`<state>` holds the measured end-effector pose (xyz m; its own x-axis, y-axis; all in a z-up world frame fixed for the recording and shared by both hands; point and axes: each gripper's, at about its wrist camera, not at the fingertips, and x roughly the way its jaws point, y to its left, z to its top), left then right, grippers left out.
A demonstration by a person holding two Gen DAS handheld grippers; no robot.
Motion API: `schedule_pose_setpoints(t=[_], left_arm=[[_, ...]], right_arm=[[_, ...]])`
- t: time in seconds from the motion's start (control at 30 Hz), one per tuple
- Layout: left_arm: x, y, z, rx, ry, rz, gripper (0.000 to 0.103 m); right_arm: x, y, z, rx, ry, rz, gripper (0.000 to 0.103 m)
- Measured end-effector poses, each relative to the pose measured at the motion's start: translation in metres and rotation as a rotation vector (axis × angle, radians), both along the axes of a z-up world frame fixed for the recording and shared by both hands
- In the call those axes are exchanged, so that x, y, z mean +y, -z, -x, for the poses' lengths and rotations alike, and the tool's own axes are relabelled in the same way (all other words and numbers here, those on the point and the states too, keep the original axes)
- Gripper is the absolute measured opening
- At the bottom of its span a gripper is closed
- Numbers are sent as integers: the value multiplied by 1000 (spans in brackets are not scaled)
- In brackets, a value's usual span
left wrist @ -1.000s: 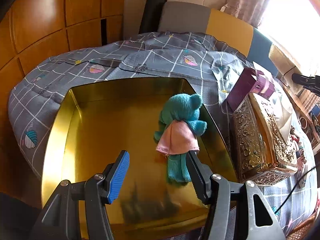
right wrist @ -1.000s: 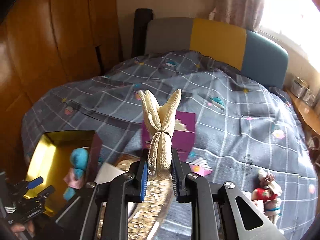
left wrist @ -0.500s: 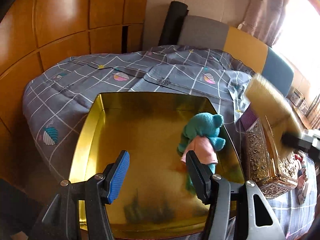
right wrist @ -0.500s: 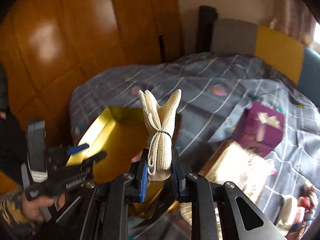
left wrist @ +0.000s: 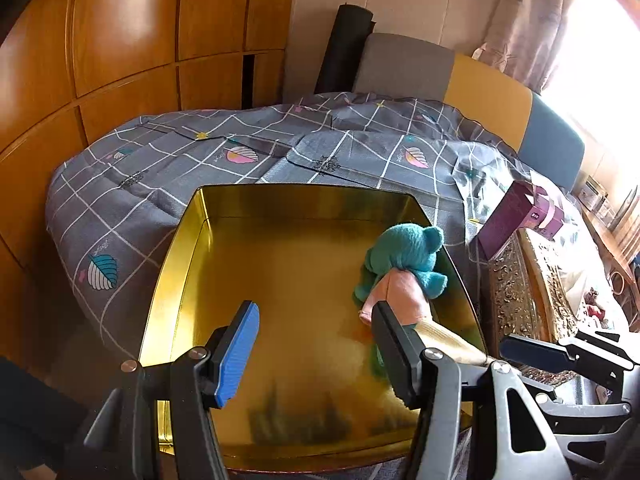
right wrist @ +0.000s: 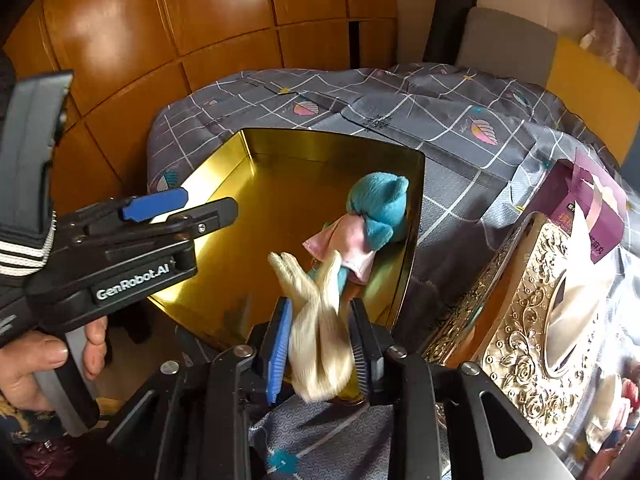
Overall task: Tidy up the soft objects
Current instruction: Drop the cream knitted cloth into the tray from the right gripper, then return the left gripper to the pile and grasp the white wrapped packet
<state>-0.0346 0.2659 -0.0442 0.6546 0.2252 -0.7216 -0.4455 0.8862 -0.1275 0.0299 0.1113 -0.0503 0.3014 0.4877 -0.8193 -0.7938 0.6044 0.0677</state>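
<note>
A gold metal tray (left wrist: 192,248) lies on the bed; it also shows in the right wrist view (right wrist: 240,148). A teal plush bear in a pink dress (left wrist: 404,252) lies at the tray's right side, seen too in the right wrist view (right wrist: 378,208). My left gripper (left wrist: 314,344) is open and empty over the tray's near part. My right gripper (right wrist: 320,336) has its jaws spread, and the blurred cream knitted bundle (right wrist: 320,320) sits loosely between them above the tray's near right corner. The bundle's tip (left wrist: 448,340) shows behind my left gripper's right finger.
A gold embossed tissue box (right wrist: 532,320) and a purple carton (right wrist: 588,200) stand right of the tray. A small doll (left wrist: 596,308) lies at the far right. The grey patterned bedspread (left wrist: 280,152) stretches behind, with wood panelling (left wrist: 120,40) on the left.
My right gripper has swung left over the tray and spread its jaws, so the cream bundle is slipping out. My left gripper has stayed open over the tray.
</note>
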Motion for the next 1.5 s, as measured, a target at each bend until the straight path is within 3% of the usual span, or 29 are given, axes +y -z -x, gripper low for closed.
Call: schedule_pose_setpoints(t=[0.47, 0.63, 0.93, 1.23, 1.5], left_arm=[[-16, -4, -1, -10, 47, -10, 59], [-20, -5, -1, -21, 67, -4, 59], [-32, -10, -3, -29, 108, -27, 59], [-52, -28, -10, -68, 209, 20, 59], [-116, -62, -25, -132, 470, -5, 59]], right_arm=[[-18, -6, 1, -19, 55, -40, 33], [-28, -17, 6, -78, 86, -74, 50], [-64, -36, 3, -146, 192, -131, 60], [-163, -36, -25, -142, 470, -143, 69], [-304, -48, -49, -165, 865, -170, 72]])
